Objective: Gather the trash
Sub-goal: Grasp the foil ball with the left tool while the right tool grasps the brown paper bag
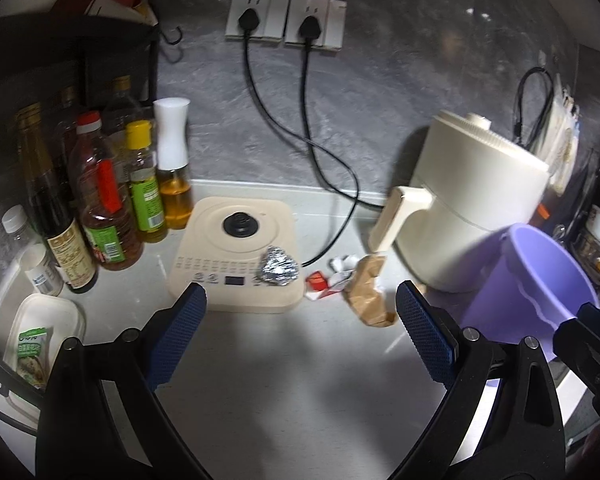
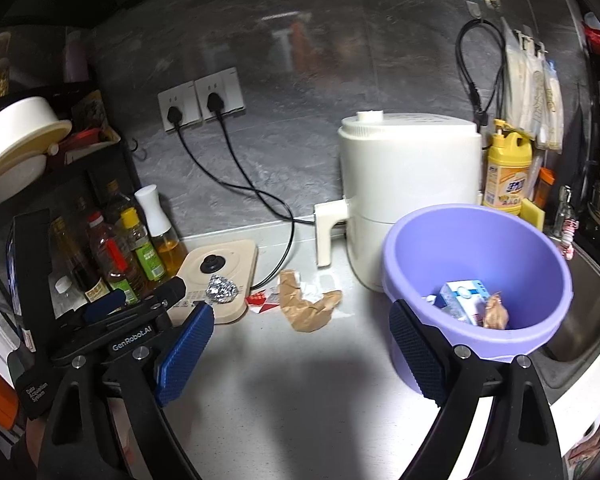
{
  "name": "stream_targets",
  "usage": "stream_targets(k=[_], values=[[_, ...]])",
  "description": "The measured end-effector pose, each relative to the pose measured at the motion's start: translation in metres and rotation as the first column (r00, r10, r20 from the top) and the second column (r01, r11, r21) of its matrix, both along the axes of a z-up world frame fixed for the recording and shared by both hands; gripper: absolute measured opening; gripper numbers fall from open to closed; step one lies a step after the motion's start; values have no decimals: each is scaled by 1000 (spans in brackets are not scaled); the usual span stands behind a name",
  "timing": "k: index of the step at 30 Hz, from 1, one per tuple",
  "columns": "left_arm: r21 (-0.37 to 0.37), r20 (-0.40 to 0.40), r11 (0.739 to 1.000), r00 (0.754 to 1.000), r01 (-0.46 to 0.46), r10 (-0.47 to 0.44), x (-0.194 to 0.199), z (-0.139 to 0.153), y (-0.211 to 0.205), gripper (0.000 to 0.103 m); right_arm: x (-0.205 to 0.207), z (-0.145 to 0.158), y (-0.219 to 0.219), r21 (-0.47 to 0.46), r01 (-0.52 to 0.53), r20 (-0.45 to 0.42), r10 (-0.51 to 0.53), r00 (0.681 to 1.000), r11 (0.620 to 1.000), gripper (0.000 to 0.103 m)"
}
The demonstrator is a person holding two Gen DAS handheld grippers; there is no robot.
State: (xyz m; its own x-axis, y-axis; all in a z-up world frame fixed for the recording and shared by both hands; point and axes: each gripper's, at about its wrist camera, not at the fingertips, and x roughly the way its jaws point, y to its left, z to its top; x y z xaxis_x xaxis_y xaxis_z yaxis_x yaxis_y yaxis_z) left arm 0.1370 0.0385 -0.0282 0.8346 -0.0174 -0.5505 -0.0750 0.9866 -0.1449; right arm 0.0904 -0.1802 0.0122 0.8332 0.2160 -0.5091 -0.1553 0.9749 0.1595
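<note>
Foil, crumpled into a ball [image 1: 279, 267], sits on the beige kettle base [image 1: 236, 254] just beyond my left gripper [image 1: 300, 336], both grippers wide open and empty, so I judge I next close on it for the purple bucket [image 2: 476, 280].

This was a home kitchen. A pale countertop [image 2: 300, 380] ran along a grey stone-look backsplash [image 2: 320, 80] fitted with wall sockets [image 1: 286, 18] that had two black plugs in them. Bottles of oil and sauce [image 1: 100, 196] crowded one corner under a black rack holding stacked bowls [image 2: 16, 140]. A cream air fryer [image 2: 410, 196] stood by the wall, with a flat cream appliance base [image 1: 236, 252] nearby. A yellow detergent bottle [image 2: 507, 172] stood near a steel sink [image 2: 584, 320].
</note>
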Motion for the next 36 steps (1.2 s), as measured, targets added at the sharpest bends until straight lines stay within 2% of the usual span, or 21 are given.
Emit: stream_targets(k=[6,11,17,29,36], values=[[33,-25,999,999,-28,29,10,-13,7,95,11,-14,12,-12,-13,-28,13,1000,1000,83],[32,-41,999,999,-23,24,21,-23,10,95,22,-27,18,-28,-16,-49,15,999,999,82],[-23,-67,1000,998,-9,8,39,-40,19,94,42,-45,25,-38,-14,-92,11,996,999,77],[-80,-118,997,993,-8,-2,89,-66,28,72,93,-80,51,-77,-8,-168,-5,986,997,63],[-98,-128,995,992,-2,-10,114,-76,25,69,121,-94,52,-104,20,-202,-41,979,994,60]])
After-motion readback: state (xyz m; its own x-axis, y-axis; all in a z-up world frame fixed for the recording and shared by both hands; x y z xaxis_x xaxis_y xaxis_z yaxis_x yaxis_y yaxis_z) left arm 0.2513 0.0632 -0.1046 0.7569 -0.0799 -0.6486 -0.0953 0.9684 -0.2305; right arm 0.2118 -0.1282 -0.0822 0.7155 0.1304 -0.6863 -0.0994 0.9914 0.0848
